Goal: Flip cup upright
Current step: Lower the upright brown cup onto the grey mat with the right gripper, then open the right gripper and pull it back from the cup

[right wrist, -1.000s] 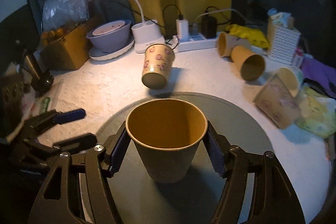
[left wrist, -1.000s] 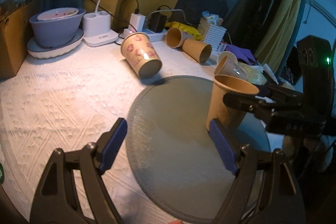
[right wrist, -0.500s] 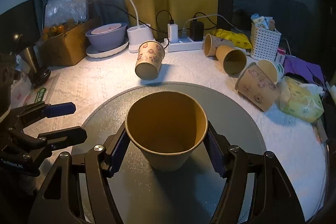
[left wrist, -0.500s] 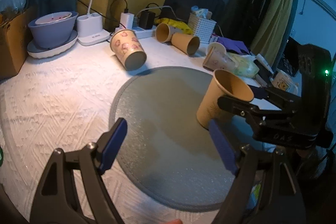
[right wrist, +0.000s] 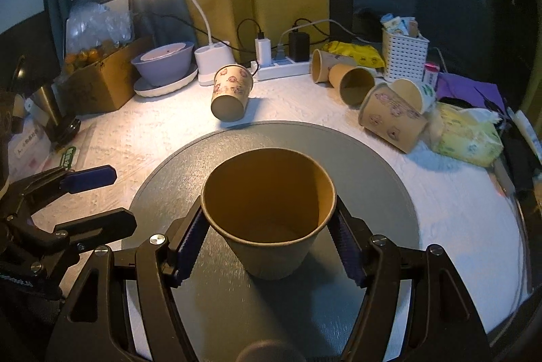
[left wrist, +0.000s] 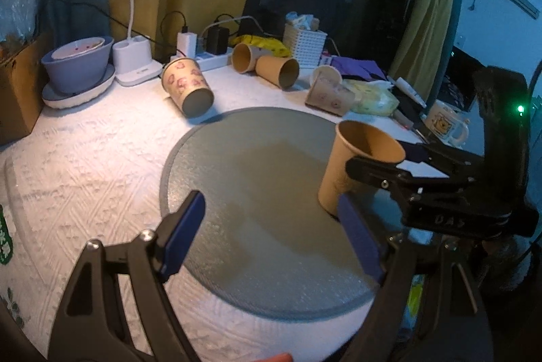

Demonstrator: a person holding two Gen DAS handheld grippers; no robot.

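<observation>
the plain brown paper cup (right wrist: 269, 213) stood mouth up on the round grey mat (right wrist: 379, 192), toward the mat's near edge in the right wrist view, its base seemingly resting on the mat's surface. the right gripper (right wrist: 269, 236) pinched the cup just below the rim, one blue pad pressed against each side of the wall. seen from the left wrist camera, the same cup (left wrist: 359, 172) sat at the right side of the mat (left wrist: 257, 192) with the right gripper's black fingers (left wrist: 376, 167) clamped across its upper part, and the cup looked slightly tilted there, though the fisheye lens may have caused that.

the step in hand appeared to be setting the cup down and letting go. to do it well, the base should sit flat on the mat before the pads part, and the pads should part evenly so neither side drags the light paper wall and tips it. backing straight away from the cup would avoid catching the rim.

the left gripper (left wrist: 271, 240) hung spread wide and empty over the mat's near left part, apart from the cup.

beyond the mat's far edge, a flower-printed cup (right wrist: 231, 96) lay on its side on the white cloth, and further cups (right wrist: 352, 84) lay tipped to the mat's far right.
</observation>
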